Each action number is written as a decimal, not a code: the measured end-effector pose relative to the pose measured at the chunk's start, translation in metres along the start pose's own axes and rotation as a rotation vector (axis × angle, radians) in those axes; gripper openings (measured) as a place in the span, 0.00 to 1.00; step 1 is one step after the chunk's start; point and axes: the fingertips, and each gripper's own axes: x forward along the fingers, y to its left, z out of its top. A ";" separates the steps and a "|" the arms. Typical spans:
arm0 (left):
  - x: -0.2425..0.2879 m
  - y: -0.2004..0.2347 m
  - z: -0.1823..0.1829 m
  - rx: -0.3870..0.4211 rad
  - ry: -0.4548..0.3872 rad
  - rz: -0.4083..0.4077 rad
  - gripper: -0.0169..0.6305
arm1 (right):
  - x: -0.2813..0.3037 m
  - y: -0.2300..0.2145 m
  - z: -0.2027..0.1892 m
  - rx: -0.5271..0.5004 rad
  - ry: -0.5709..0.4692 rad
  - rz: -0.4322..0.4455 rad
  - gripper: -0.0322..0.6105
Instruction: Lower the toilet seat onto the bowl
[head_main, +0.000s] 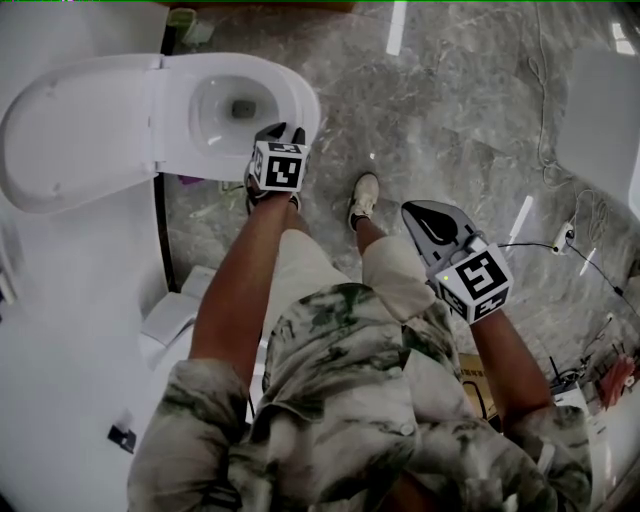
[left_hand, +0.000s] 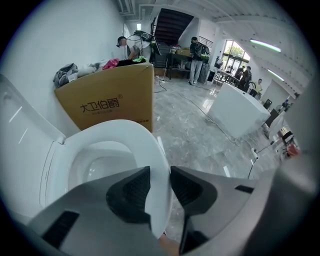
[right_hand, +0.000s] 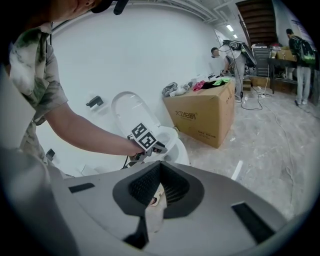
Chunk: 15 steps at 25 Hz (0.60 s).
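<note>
Left gripper (left_hand: 160, 182): the jaws are closed to a narrow slot on the front edge of the white oval plastic toilet seat (left_hand: 131, 134), one black ribbed pad against each face of the rim. In the head view this gripper (head_main: 280, 132) sits at the near end of the seat (head_main: 300, 95), over the white ceramic bowl (head_main: 228, 108).

The seat looks low, at or close to the bowl rim. I cannot tell whether the two are touching. The white rounded lid (head_main: 70, 130) stands open behind the hinge.

Right gripper (right_hand: 160, 167): the jaws are together at the tips with nothing between them. It is held well apart from the toilet, by the person's right leg (head_main: 413, 210), above the grey marble floor (head_main: 460, 100).

Step in hand, as I judge it: setting the seat down. To do it well, follow the hinge arc and let the rim ease down rather than drop. Keep the lower jaw clear so it is not pinched between seat and bowl. Open the jaws only once the seat bears its own weight.

Beyond the toilet is a brown cardboard box (left_hand: 107, 100) heaped with clothes.
</note>
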 end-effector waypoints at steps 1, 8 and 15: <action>0.004 0.000 -0.001 0.002 0.003 -0.002 0.25 | 0.002 -0.001 -0.002 0.003 0.002 -0.002 0.09; 0.034 -0.004 -0.011 0.003 0.032 -0.020 0.25 | 0.013 -0.011 -0.014 0.023 0.027 -0.006 0.09; 0.061 -0.003 -0.020 0.008 0.063 -0.030 0.25 | 0.027 -0.022 -0.017 0.036 0.040 -0.009 0.09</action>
